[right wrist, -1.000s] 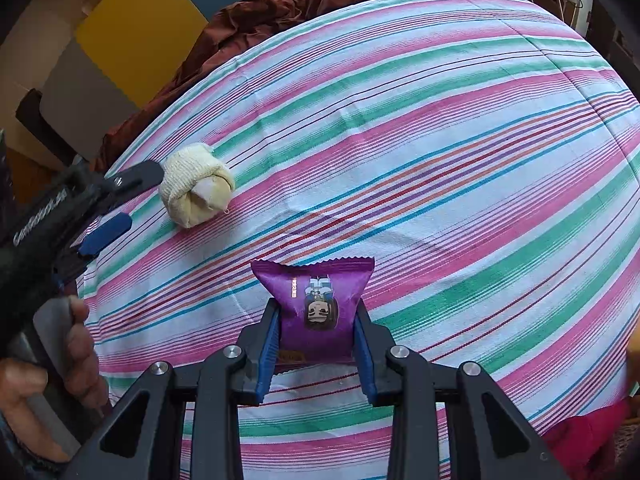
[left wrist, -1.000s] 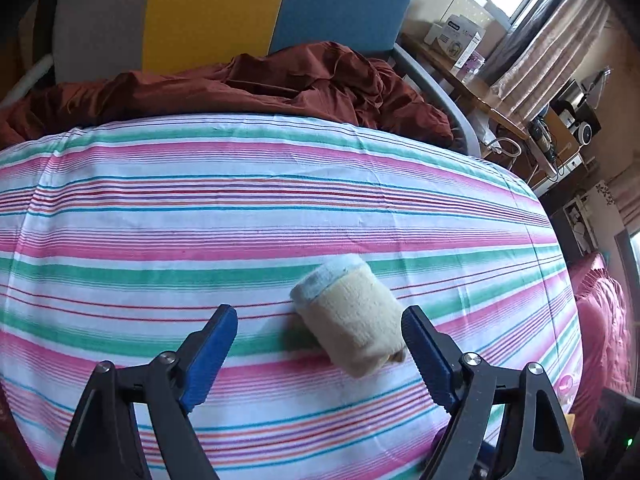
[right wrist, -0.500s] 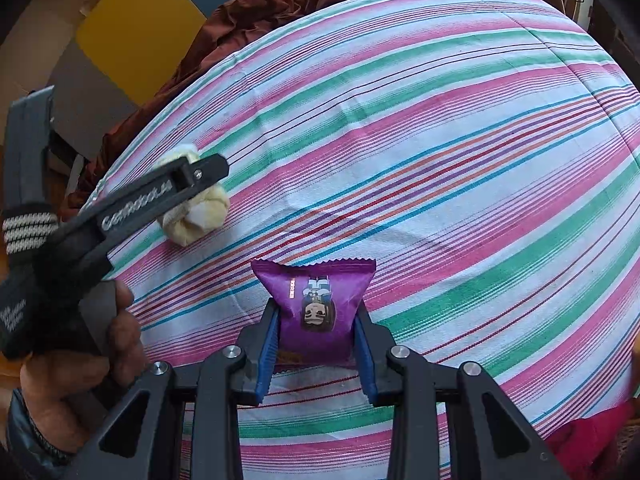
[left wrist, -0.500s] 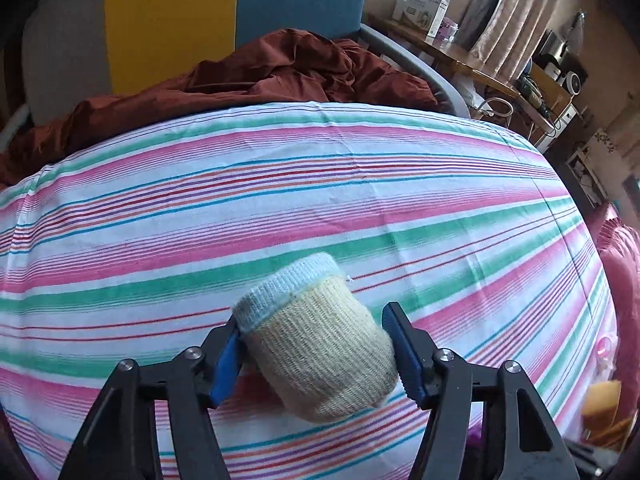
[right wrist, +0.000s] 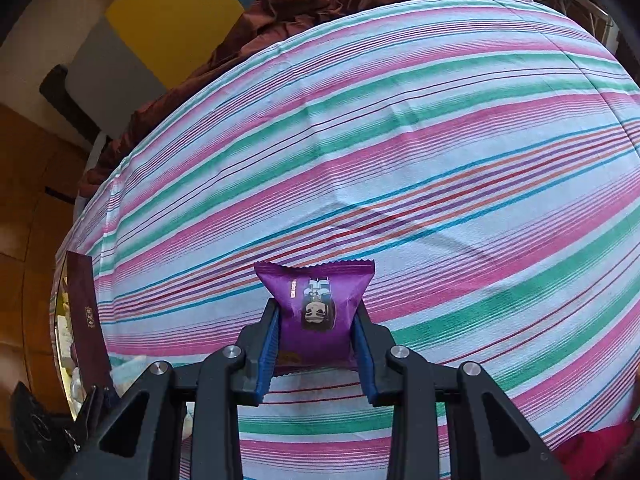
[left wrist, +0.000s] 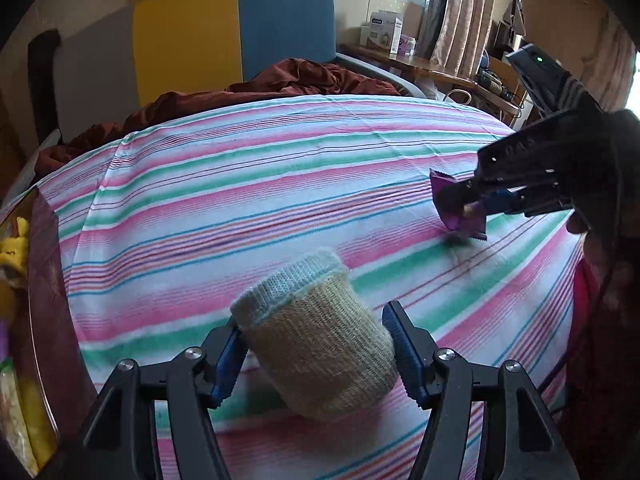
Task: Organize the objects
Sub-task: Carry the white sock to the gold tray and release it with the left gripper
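Note:
My left gripper is shut on a rolled cream sock with a pale blue cuff and holds it above the striped bedsheet. My right gripper is shut on a purple snack packet and holds it just over the sheet. The right gripper also shows in the left wrist view, at the right, with the purple packet in it.
A dark red box with yellow items stands at the bed's left edge; it also shows in the right wrist view. A rust-brown blanket lies bunched at the head, before a yellow and blue headboard. A desk stands far right.
My left gripper closed on the sock and lifted it, swinging left and back toward the box. The right gripper kept its hold on the purple packet and barely moved.

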Available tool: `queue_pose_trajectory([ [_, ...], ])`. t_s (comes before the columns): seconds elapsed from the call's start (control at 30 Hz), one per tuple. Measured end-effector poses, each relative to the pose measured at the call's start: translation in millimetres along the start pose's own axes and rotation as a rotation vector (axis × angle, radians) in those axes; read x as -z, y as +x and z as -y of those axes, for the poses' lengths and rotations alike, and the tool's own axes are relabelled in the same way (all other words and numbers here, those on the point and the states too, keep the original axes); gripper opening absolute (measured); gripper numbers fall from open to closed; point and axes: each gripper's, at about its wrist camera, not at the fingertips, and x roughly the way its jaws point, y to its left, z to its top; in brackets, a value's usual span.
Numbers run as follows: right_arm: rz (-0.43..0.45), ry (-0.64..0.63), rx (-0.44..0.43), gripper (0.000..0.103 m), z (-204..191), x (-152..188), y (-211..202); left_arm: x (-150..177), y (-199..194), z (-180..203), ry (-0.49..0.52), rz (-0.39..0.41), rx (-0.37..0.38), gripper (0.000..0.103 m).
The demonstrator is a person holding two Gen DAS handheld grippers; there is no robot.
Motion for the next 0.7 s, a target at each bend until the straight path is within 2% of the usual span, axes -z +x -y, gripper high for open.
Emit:
queue_pose_trajectory([
  [0.07, -0.002, -0.028, -0.010, 0.033, -9.2, 2.3, 2.7, 8.5, 5.3, -1.5, -0.026, -0.020, 0.041, 0.058],
  [0.1, -0.003, -0.037, -0.013, 0.033, -12.1, 0.5, 3.9, 12.5, 6.2, 0.6, -0.005, 0.001, 0.024, 0.054],
  [0.17, -0.003, -0.047, -0.015, 0.033, -9.3, -7.3, 8.5, 18.7, 5.3, 6.9, 0.044, 0.043, -0.012, 0.054],
  [0.33, -0.003, -0.043, -0.002, 0.033, -3.9, -14.0, 11.2, 19.7, 5.0, 2.7, 0.014, 0.057, -0.004, 0.053],
  [0.4, -0.008, -0.040, 0.008, 0.033, -13.3, -30.4, 26.1, 19.8, 4.8, 3.0, 0.010, 0.062, -0.005, 0.053],
  [0.7, -0.029, -0.034, 0.025, 0.033, -11.0, -29.5, 31.1, 21.5, 1.9, -1.8, -0.024, 0.078, 0.005, 0.052],
])
